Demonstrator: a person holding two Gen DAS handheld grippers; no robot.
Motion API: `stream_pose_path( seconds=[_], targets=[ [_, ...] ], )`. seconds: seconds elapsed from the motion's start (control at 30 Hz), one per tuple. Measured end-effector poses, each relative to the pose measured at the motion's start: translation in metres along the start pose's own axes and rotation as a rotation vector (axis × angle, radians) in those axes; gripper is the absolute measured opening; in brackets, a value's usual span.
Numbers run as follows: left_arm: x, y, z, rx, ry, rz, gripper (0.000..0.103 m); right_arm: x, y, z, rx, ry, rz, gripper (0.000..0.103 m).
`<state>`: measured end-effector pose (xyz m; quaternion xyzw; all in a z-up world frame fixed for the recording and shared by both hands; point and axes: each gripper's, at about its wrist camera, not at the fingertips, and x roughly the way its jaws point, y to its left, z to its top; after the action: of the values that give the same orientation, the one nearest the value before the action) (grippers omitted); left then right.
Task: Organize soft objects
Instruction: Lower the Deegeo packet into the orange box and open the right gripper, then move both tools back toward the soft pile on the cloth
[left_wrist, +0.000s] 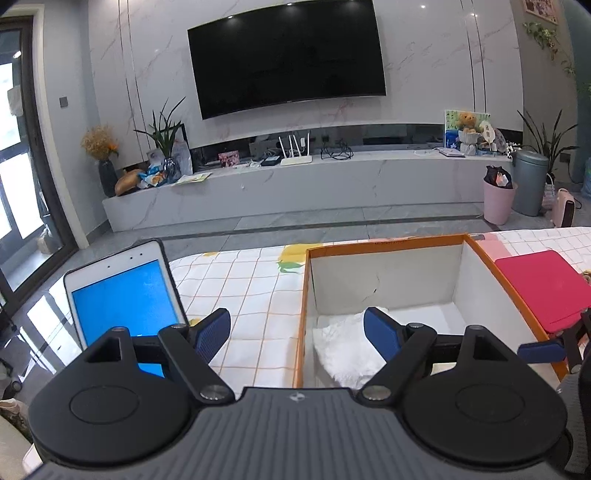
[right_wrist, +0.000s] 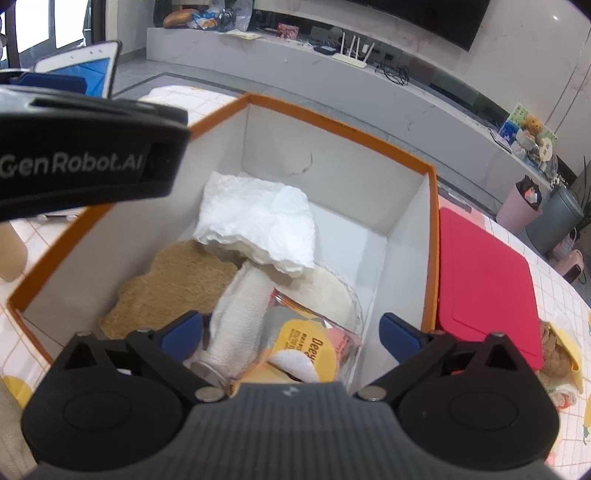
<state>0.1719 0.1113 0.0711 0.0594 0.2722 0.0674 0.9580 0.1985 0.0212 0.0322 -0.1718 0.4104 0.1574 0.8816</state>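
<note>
White marble walls and a big black TV fill the room. "GenRobot.AI" is written on the left gripper, which hangs with its jaws wide and nothing in them, beside a tablet. On the checked tablecloth, the orange box holds a white cloth. The right gripper points down into the box, jaws wide, gripping nothing. A yellow pack reads "Deey".

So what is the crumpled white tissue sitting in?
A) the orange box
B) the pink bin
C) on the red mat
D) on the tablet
A: in the right wrist view the tissue lies inside the orange box, on top of the other soft things there, with the red mat outside beside the box.
</note>
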Motion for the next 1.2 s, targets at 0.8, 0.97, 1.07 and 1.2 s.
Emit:
stream_pose_path(
  seconds=[0.8, 0.97, 1.07, 1.2],
  targets=[
    [-0.107, -0.067, 0.034, -0.048, -0.105, -0.129, 0.099, -0.139, -0.075, -0.041, 0.035, -0.177, -0.069, 0.1],
    [-0.122, -0.125, 0.03, 0.004, -0.13, -0.245, 0.1, -0.157, -0.128, -0.083, 0.103, -0.174, -0.158, 0.1],
    [-0.127, -0.161, 0.015, 0.028, -0.119, -0.348, 0.1, -0.163, -0.164, -0.12, 0.192, -0.171, -0.206, 0.1],
    [-0.121, -0.202, -0.014, 0.051, -0.082, -0.45, 0.1, -0.155, -0.209, -0.171, 0.279, -0.142, -0.242, 0.1]
  ],
)
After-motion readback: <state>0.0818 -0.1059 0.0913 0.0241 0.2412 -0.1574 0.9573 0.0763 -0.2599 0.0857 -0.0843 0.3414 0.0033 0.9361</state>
